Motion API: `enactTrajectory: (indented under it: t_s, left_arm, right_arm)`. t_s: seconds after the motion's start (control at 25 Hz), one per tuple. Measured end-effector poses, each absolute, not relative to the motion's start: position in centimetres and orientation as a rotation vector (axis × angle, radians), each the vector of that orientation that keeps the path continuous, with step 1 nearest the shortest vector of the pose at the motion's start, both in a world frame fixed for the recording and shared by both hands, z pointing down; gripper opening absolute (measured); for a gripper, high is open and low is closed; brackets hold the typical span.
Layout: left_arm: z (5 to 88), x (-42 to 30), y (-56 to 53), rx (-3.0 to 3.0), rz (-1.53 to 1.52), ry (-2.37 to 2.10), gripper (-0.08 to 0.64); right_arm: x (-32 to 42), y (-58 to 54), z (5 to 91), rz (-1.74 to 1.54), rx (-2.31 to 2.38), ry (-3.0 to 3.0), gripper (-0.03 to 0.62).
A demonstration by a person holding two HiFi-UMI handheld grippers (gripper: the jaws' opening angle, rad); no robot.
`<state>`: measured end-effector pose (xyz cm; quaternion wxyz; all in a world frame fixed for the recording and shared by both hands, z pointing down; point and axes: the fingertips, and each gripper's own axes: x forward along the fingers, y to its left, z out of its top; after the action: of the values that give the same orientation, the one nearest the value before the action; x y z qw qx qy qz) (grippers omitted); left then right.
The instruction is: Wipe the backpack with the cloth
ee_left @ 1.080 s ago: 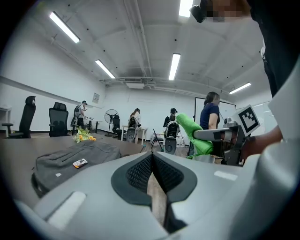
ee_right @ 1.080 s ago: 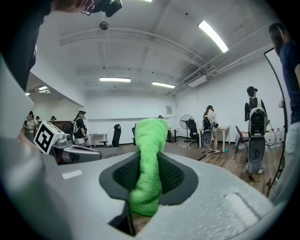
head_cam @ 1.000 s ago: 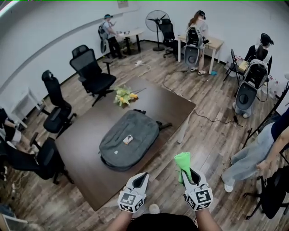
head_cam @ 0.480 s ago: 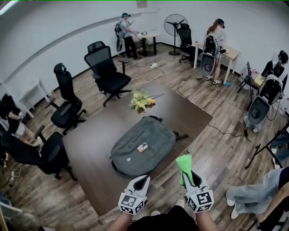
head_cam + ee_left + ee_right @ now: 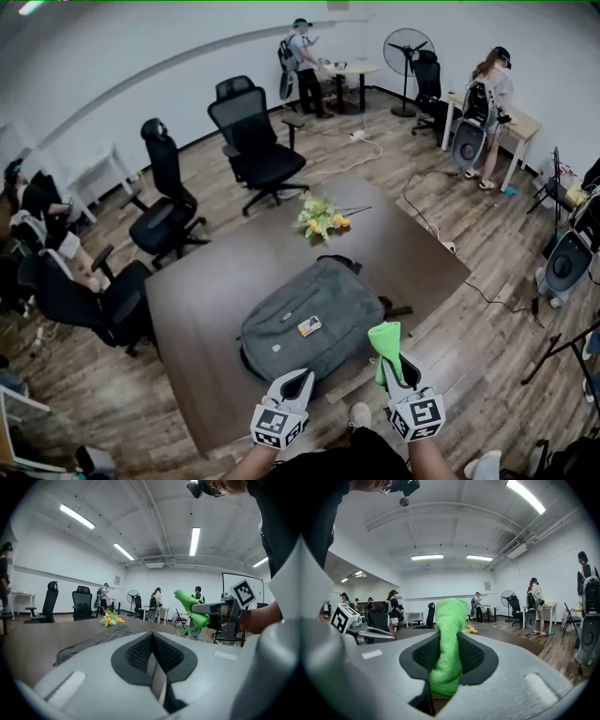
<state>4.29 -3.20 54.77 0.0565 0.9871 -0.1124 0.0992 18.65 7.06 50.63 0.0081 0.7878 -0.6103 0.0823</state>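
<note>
Head view is swinging, bringing the backpack (image 5: 314,314) to twelve o'clock of my clenched, empty left claw (image 5: 297,377); my right claw (image 5: 394,366) is grasping the cloth (image 5: 384,337), not yet wiping.

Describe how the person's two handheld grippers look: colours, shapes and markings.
The left gripper and right gripper match: pale grey moulded shells tapering to pointed jaws, lined with black ribbed pads. Each carries a cube of black-and-white square markers at its rear.
</note>
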Motion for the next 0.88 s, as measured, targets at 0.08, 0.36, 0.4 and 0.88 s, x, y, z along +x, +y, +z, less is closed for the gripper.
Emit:
enactTrajectory:
  t_s: [0.08,0.36,0.4,0.88]
  left_arm:
    - [54.5,5.1,-3.8,3.002,0.307,-0.381,0.020]
    - [54.1,6.0,-6.5,2.960,0.307,-0.596,0.020]
    - [54.1,5.9,-6.8,2.952,0.307,-0.636,0.020]
    - [52.9,2.8,-9.1,2.803,0.235,-1.003,0.020]
  right_arm:
    - [19.6,5.6,50.6,0.262,2.422,-1.957,0.097]
    - [21.6,0.5,51.2,0.282,2.246,-2.139,0.097]
    - [21.7,-0.2,51.3,0.284,2.212,-2.170,0.097]
    - [17.7,-8.3,51.5,0.253,1.828,-2.450,0.097]
